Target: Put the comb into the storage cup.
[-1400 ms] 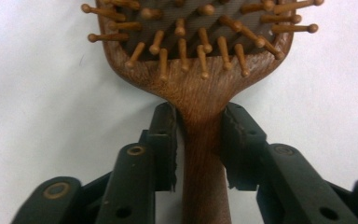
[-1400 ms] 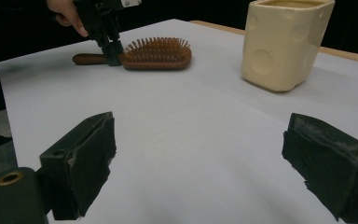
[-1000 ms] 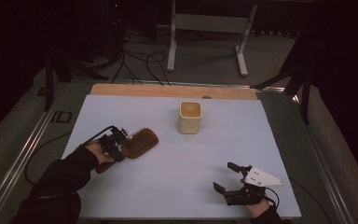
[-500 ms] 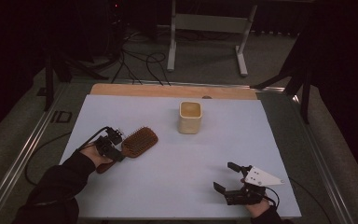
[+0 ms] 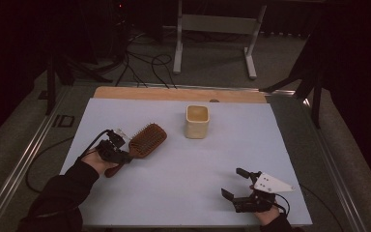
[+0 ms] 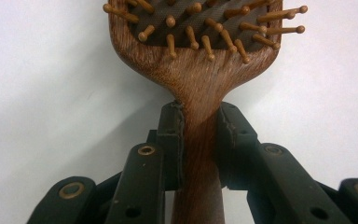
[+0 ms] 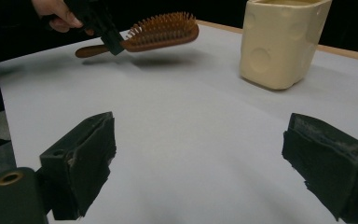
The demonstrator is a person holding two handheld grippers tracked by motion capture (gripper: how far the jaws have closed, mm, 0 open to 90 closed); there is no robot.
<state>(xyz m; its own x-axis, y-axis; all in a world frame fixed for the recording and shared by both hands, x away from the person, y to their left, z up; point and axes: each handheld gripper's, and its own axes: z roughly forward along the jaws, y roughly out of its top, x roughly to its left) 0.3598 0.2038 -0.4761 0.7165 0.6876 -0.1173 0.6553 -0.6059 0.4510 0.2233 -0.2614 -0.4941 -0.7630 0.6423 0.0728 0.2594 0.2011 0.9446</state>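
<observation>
Waiting low at the lower right of the high view, the right gripper stands wide open and empty. Left of centre, the left gripper clamps the hairbrush by its neck; since a second ago the brush has lifted slightly and edged toward the cream cup farther up the bench, so the carry looks under way

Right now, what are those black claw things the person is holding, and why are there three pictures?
They are hand-held grippers: tools with two black jaws that a person squeezes to pinch things. One picture comes from a camera up high looking down at the white table. The other two come from small cameras riding on each gripper, looking along its jaws. The left gripper is pinching the handle of a brown wooden hairbrush with wooden pins, held just above the table. The right gripper rests near the table's front edge with its jaws wide open and nothing between them. A cream square cup stands on the table behind the hairbrush.
</observation>
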